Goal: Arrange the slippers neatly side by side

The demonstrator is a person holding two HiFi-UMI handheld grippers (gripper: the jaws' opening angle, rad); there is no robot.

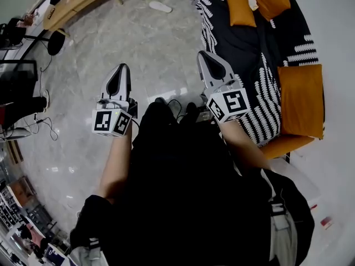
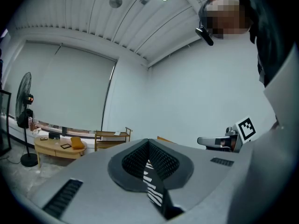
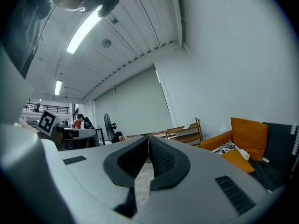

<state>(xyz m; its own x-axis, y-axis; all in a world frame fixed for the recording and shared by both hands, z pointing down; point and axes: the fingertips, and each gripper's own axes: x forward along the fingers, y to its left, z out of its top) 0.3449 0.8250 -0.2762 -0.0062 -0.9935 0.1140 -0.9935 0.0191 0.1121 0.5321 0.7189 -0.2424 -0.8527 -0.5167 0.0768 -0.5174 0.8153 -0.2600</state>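
Both grippers raised, nothing held.
Left gripper (image 1: 121, 71) and right gripper (image 1: 206, 60) have jaws pressed together mid-frame; white slippers (image 1: 160, 6) lie top centre on the floor (image 1: 138, 43).

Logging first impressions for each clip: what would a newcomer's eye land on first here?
Two grey tools, the left tool and right tool, jut forward at mid-frame in the head view, both shut and empty. To the right sprawls a dark sofa with bright orange cushions. Far off at the top, white slippers lie on the marble floor.

Orange cushions (image 1: 300, 100) (on sofa (image 1: 244, 49)), fan (image 2: 23, 96), table (image 1: 69, 7)
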